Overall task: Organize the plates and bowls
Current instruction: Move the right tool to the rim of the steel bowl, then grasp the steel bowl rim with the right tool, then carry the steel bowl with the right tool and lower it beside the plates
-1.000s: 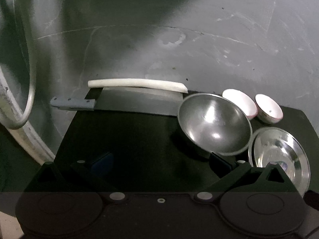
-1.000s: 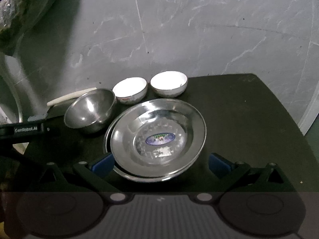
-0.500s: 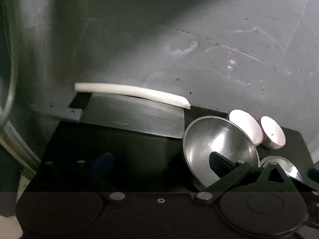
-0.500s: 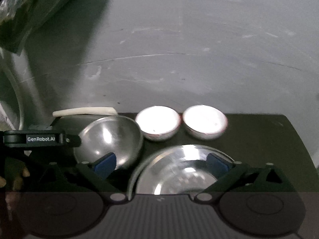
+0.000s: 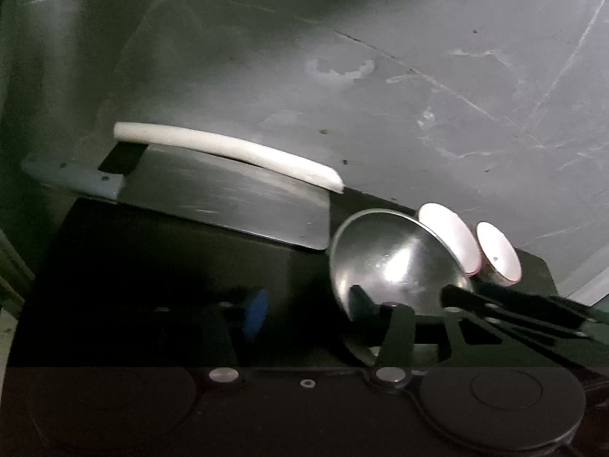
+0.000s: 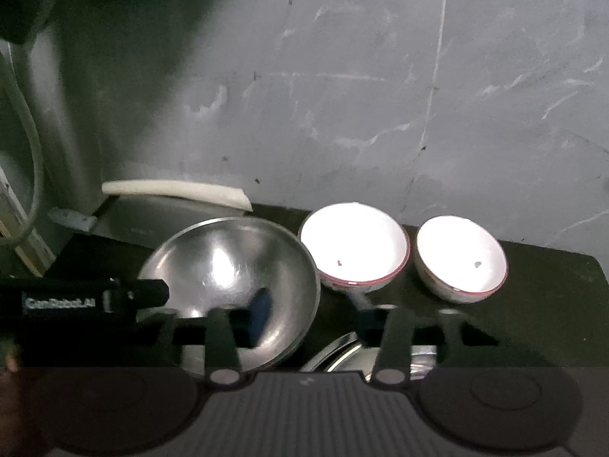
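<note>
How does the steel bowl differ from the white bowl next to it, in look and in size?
The steel bowl is bare, shiny grey metal with reflections inside; the white bowl is white inside with a thin red line at its rim. The steel bowl looks wider than the white bowl, though it is also nearer the camera. Both are round, open side up, with no food visible inside, and stand on the dark mat.

Black matte table (image 6: 540, 304) set against a grey marbled wall. Resting on it: one round steel bowl (image 6: 236, 266), two white red-rimmed ceramic bowls (image 6: 354, 251) (image 6: 460, 259), stacked steel plates (image 6: 342, 358), a grey-handled steel cleaver (image 5: 228, 198).
</note>
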Tool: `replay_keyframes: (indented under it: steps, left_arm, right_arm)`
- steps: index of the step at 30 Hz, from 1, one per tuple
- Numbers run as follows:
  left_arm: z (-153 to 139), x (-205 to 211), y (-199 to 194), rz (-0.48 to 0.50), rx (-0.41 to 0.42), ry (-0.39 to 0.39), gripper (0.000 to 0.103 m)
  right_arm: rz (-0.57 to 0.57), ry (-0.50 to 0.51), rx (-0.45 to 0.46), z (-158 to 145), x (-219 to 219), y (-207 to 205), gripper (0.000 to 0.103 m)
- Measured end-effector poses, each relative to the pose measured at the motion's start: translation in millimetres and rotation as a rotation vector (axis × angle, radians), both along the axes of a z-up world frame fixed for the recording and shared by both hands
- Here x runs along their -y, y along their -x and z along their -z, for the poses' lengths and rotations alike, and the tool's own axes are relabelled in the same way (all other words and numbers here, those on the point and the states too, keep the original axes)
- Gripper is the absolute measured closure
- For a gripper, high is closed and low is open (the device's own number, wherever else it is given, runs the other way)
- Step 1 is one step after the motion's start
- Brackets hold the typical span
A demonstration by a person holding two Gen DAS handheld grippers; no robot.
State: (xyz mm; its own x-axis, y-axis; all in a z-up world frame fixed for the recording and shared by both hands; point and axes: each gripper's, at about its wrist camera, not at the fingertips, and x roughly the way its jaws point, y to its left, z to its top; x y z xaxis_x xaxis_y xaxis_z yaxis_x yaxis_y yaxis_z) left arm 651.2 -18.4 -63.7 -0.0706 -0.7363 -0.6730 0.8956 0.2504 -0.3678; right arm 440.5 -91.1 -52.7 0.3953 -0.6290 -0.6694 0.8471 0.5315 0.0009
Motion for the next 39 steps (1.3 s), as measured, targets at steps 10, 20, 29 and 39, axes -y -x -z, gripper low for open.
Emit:
replay_keyframes:
  steps: [10,20,29,39]
  left_arm:
    - [-6.0,-16.2,4.5,0.043,-0.008,-0.006,0.088]
    - [-2.7,-105.5,16.6,0.138,-0.005,-0.065,0.088]
    - [-3.1,-124.6,53.3,0.386,0.005,-0.086,0.085]
    - [-5.7,-111.7,134.8,0.603,0.038,-0.079,0.084]
  right_arm:
    - [-0.028,-0.048,0.044,-0.3,-18.0,3.8,0.082]
    - [-0.088,-0.099,0.066,1.4,-107.0,35.8,0.082]
    - [0.06,-0.182,0.107,6.7,-169.6,98.5,0.082]
    - [0.281,-0.161,0.151,4.2,-187.8,182.3,0.082]
